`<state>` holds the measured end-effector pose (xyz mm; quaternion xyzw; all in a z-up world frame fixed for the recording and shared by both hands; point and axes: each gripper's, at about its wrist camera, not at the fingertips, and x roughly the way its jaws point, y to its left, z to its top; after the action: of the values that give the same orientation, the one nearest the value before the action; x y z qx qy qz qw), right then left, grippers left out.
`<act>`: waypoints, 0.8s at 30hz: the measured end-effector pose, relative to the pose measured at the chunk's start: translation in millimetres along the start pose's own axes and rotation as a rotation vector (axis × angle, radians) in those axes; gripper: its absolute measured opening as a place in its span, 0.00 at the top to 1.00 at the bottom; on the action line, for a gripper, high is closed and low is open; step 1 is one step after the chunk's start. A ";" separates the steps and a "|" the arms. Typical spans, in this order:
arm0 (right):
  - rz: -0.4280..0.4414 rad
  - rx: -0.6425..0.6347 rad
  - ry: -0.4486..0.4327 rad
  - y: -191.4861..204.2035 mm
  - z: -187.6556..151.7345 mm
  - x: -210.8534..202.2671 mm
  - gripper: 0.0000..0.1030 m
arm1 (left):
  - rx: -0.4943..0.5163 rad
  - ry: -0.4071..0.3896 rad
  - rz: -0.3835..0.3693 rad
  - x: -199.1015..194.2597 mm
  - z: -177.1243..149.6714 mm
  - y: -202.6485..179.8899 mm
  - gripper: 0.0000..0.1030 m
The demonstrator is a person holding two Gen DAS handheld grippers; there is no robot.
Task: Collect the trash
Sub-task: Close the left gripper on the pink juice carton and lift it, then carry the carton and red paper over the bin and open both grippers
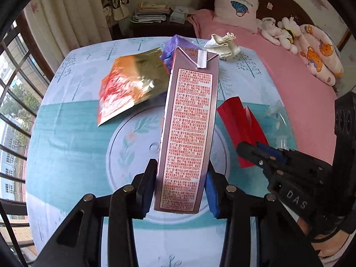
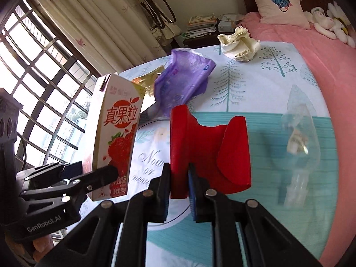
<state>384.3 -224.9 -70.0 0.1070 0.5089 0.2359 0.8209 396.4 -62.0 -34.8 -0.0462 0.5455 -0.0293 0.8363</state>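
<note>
My left gripper (image 1: pixel 181 191) is shut on a pink strawberry milk carton (image 1: pixel 189 129), lifted above the table; the right wrist view shows the same carton (image 2: pixel 115 133) upright at the left, held by that gripper (image 2: pixel 95 173). My right gripper (image 2: pixel 179 189) is shut on a curled red paper scrap (image 2: pixel 209 153), raised off the cloth; the left wrist view shows this scrap (image 1: pixel 242 124) and gripper (image 1: pixel 251 153) at the right. On the table lie a gold and red snack bag (image 1: pixel 131 86), a purple plastic bag (image 2: pixel 182 80), crumpled cream paper (image 2: pixel 239 43) and a clear plastic wrapper (image 2: pixel 299 142).
The table (image 1: pixel 66 146) wears a blue and white tree-print cloth. A bed with a pink cover (image 1: pixel 296 89), a pillow and plush toys runs along the right. A barred window (image 2: pixel 37 89) and curtains stand at the left, and a dark stand with stacked papers (image 1: pixel 151 13) behind.
</note>
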 end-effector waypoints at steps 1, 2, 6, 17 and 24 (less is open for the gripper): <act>0.002 0.002 -0.003 5.6 -5.0 -3.2 0.86 | 0.001 -0.003 -0.001 -6.9 -7.9 5.1 0.63; 0.003 0.001 -0.005 12.4 -11.0 -6.8 0.86 | 0.002 -0.004 -0.002 -12.3 -14.5 9.3 0.63; 0.006 0.016 -0.022 38.3 -38.2 -22.0 0.86 | 0.009 -0.004 -0.015 -36.3 -46.4 30.8 0.63; -0.043 0.053 -0.103 138.0 -136.6 -65.4 0.87 | 0.049 -0.053 -0.113 -102.7 -150.0 103.7 0.63; -0.079 0.092 -0.151 209.3 -209.8 -93.2 0.87 | 0.152 -0.098 -0.184 -149.0 -208.5 142.6 0.63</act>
<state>105.7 -103.5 -6.1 0.1418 0.4598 0.1711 0.8597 145.3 85.1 1.6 -0.0339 0.4937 -0.1447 0.8568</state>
